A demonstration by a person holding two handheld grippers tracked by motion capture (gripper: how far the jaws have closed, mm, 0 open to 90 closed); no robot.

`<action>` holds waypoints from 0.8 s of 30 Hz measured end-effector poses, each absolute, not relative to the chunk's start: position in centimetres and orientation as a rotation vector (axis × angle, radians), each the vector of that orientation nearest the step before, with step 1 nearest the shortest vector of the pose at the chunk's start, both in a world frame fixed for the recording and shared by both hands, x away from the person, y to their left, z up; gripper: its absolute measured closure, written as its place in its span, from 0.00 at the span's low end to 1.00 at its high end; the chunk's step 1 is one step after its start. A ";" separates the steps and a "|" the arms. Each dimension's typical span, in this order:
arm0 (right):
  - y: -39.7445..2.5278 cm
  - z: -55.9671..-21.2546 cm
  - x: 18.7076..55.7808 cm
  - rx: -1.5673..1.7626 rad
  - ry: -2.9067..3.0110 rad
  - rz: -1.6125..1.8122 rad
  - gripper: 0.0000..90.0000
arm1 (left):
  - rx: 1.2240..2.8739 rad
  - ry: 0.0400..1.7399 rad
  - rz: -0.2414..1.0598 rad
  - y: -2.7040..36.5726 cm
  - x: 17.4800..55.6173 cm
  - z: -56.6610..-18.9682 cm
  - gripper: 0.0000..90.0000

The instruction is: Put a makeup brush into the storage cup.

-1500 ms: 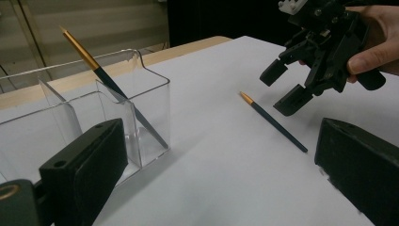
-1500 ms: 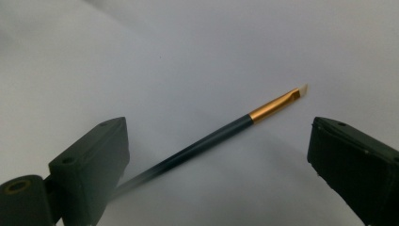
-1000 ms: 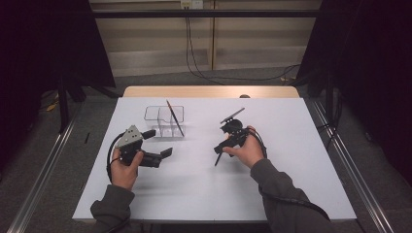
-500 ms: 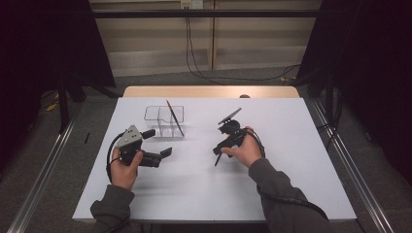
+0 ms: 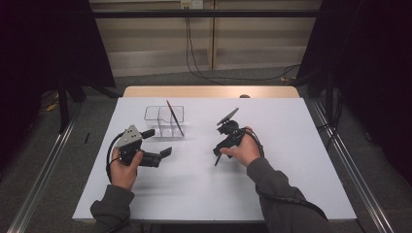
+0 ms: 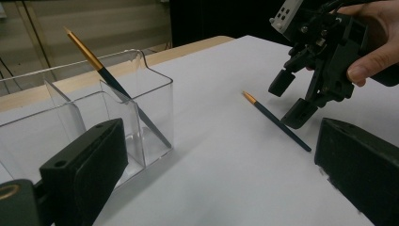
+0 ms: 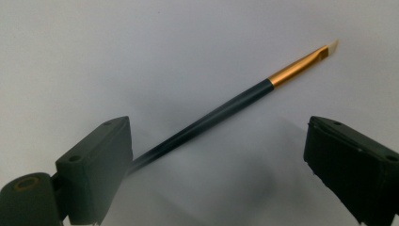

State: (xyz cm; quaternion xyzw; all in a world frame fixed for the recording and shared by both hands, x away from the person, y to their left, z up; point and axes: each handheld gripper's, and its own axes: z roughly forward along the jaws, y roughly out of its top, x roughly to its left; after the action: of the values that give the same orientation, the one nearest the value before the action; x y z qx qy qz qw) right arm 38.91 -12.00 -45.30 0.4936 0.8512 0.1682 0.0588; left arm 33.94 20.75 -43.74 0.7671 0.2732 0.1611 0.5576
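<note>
A dark-handled brush (image 7: 235, 106) with a gold ferrule and pale tip lies flat on the white table (image 5: 291, 160). My right gripper (image 7: 216, 160) points down over it, open, with the handle running between its jaws and not clamped. The left gripper view shows the same brush (image 6: 277, 122) beneath the right gripper (image 6: 292, 98). A clear divided organizer (image 5: 164, 121) stands at the back left, and a second brush (image 5: 174, 116) leans in it. My left gripper (image 5: 158, 142) sits just in front of the organizer, open and holding nothing.
The organizer's near wall (image 6: 155, 94) is close to the left jaw, and the leaning brush (image 6: 117, 87) sticks up above its rim. A wooden strip (image 5: 209, 91) borders the table's far edge. Metal rails run along the floor on both sides.
</note>
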 end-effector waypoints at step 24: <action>-11.0 -45.9 38.7 1.503 2.619 0.446 0.16 | 1.814 0.650 0.389 20.7 33.9 -43.7 0.03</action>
State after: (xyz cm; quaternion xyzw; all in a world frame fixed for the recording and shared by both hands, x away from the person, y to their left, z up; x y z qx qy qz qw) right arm 38.69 -11.02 -45.86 0.4918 0.8573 0.1459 0.0446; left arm 33.90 20.75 -43.70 0.7679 0.2750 0.1645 0.5546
